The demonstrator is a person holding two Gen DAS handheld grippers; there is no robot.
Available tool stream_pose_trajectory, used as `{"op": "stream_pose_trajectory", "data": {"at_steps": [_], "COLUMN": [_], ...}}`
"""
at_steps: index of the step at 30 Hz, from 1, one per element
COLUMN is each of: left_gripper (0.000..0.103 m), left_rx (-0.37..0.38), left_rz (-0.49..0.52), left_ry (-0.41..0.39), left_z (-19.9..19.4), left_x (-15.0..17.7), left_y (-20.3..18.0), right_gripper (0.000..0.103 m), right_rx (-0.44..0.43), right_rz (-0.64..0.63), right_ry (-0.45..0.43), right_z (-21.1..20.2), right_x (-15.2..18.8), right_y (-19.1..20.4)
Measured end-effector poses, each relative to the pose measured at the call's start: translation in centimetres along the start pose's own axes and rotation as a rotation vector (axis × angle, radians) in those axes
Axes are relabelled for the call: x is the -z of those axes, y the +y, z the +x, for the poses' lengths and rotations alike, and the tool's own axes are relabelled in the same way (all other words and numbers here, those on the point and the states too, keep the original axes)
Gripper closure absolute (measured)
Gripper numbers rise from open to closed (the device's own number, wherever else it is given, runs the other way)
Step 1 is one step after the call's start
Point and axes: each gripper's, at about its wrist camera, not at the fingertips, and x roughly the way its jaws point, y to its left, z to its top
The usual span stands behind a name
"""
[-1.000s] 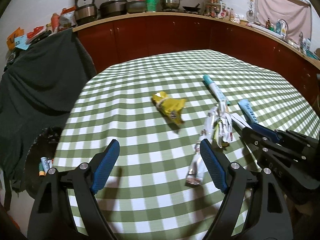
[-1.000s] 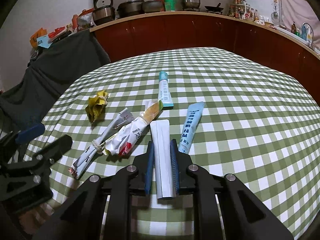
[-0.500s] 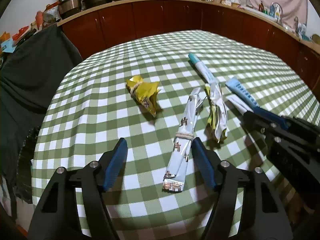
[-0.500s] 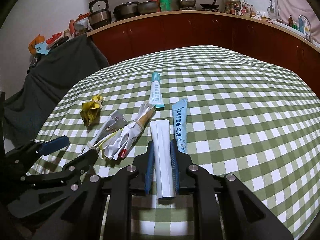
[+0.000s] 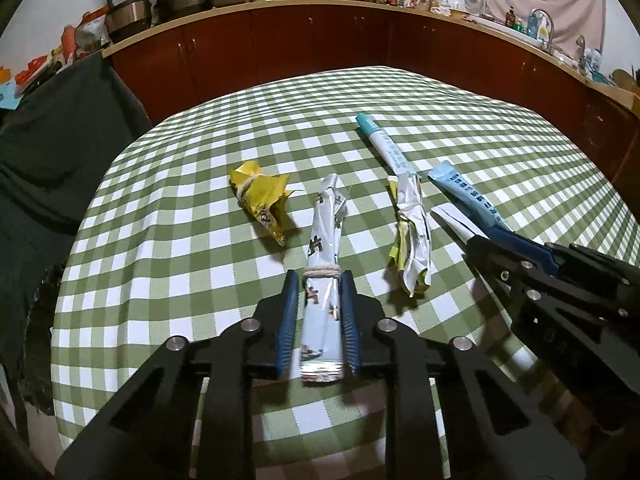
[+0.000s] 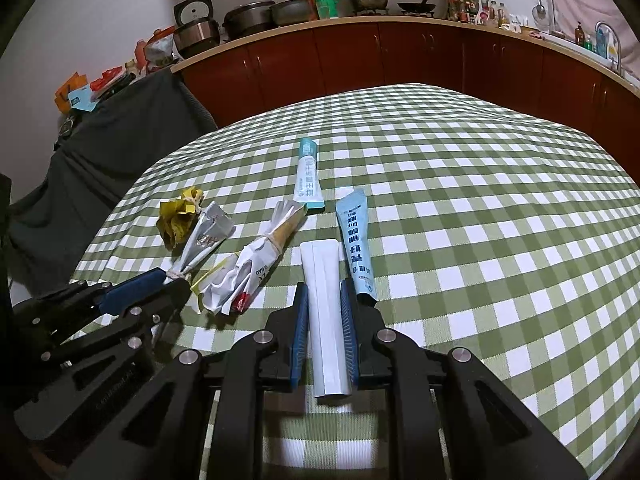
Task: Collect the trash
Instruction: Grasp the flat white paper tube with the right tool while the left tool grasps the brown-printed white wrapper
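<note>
My left gripper [image 5: 318,280] is shut on a silver rolled wrapper [image 5: 326,248] tied with string, lying on the green checked tablecloth [image 5: 180,260]. My right gripper [image 6: 324,292] is shut on a flat white sachet [image 6: 322,280]. Loose on the cloth lie a crumpled yellow wrapper [image 5: 262,196], a white crumpled wrapper [image 5: 412,228], a teal-capped tube [image 5: 384,146] and a light blue sachet [image 5: 466,196]. In the right wrist view the left gripper [image 6: 160,280] is at lower left, on the silver wrapper [image 6: 206,236], beside the yellow wrapper [image 6: 178,216].
A dark cloth-covered chair [image 5: 44,152] stands left of the table. Red-brown kitchen cabinets [image 5: 320,44] with pots on the counter run behind. The table's near edge [image 5: 80,432] drops off at lower left.
My left gripper has moved forward and right over the silver rolled wrapper and closed on it. The right gripper has stayed shut on the white sachet.
</note>
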Motion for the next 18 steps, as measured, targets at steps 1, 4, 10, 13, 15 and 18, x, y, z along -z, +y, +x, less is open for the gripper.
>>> {"op": "stream_pose_trajectory", "data": {"at_steps": [1,4,10,13,15,18], "left_gripper": [0.085,0.085,0.086,0.087,0.087,0.087], "left_rx": [-0.002,-0.007,-0.007,-0.001,-0.002,-0.008], "left_rz": [-0.002,-0.005,-0.020,-0.027,-0.031,-0.037], "left_ry": [0.000,-0.002,-0.008,-0.012,-0.015,-0.031], "left_z": [-0.01,-0.05,-0.12,-0.25,-0.38,-0.96], "left_x": [0.01,0.06,0.17,0.26,0.38,0.61], "left_y": [0.04,0.02,0.09,0.25,0.31,0.41], "right_gripper": [0.085,0.085,0.085,0.085,0.085,0.085], "right_rx": [0.001,0.004,0.003,0.006,0.009,0.014], "right_rz": [0.000,0.001,0.001,-0.001,0.000,-0.001], "right_ry": [0.001,0.000,0.000,-0.002,-0.005,-0.012], "right_z": [0.00,0.02,0.00,-0.15,-0.37,-0.92], "right_x": [0.13,0.28,0.28,0.47,0.62,0.79], "right_y": [-0.02,0.02,0.01,0.09,0.17,0.26]}}
